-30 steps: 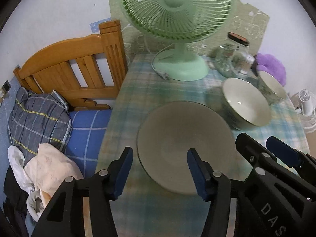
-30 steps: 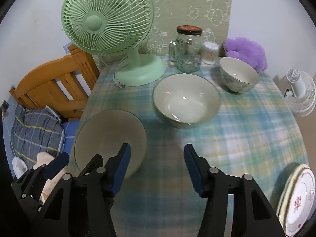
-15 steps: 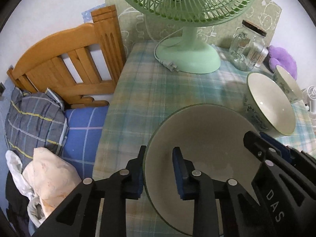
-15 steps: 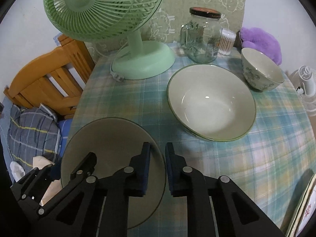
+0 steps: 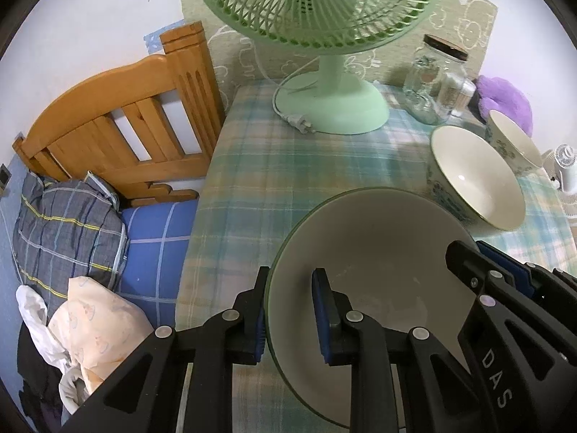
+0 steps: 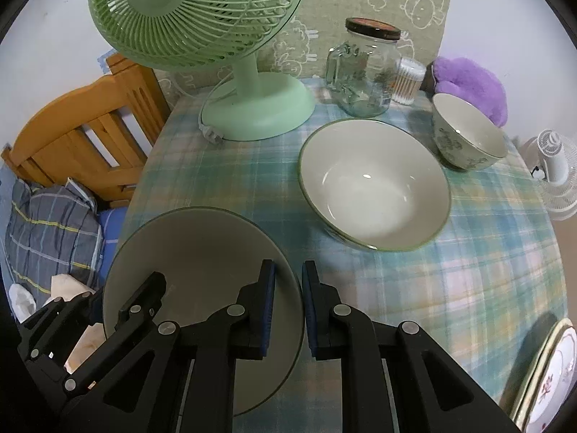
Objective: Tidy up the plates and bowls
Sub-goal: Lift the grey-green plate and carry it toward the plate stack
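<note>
Two grippers pinch one wide, shallow grey-green ceramic plate [image 6: 202, 263] at opposite edges: the left gripper [image 5: 290, 312] grips the rim at about 9 o'clock, one blue pad outside and one inside, while the right gripper [image 6: 288, 310] grips the rim at about 3 o'clock, fingers narrowed onto it. It sits at the near left part of the round table with the pastel plaid cloth [image 6: 487, 252]; whether it is lifted or resting I cannot tell. Its surface is plain matte with a thin darker green rim.

At 12 o'clock from the plate stands a mint-green desk fan [image 6: 202, 25], its cord and plug lying on the cloth. At 2 o'clock, just beside the plate, sits a large white bowl with a green rim [image 6: 375, 184], and beyond it a smaller floral-patterned bowl [image 6: 468, 137] in front of a purple plush toy [image 6: 468, 86]. Behind the large bowl stands a clear glass jar with a dark lid [image 6: 364, 68]. Floral plates [image 6: 548, 371] lie stacked at 4 o'clock on the table's edge.
</note>
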Motion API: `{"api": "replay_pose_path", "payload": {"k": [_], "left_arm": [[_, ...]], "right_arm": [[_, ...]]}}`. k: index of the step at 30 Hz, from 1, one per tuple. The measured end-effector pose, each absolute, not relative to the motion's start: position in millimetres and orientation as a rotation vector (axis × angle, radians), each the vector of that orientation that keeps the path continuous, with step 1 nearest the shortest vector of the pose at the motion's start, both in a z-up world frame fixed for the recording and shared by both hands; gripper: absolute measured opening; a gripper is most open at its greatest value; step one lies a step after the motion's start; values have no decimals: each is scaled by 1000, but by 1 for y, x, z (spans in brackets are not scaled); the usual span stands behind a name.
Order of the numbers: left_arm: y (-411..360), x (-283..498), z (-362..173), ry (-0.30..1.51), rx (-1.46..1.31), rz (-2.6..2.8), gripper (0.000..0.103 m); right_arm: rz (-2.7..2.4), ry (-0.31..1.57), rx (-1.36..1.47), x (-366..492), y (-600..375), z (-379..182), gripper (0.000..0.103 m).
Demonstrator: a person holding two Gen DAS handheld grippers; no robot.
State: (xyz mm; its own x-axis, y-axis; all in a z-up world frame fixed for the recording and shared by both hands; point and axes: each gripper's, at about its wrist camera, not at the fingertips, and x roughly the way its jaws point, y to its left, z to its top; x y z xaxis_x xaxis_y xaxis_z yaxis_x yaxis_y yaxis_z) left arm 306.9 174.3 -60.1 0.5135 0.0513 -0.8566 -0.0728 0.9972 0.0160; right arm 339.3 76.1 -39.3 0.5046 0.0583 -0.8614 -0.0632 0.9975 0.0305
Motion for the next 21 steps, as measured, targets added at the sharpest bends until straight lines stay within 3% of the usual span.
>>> {"api": "replay_pose_path", "payload": {"k": [21], "left_arm": [[102, 223, -34, 1032, -46, 61, 20]], "right_arm": [[77, 1053, 9, 249, 4, -10, 18]]}}
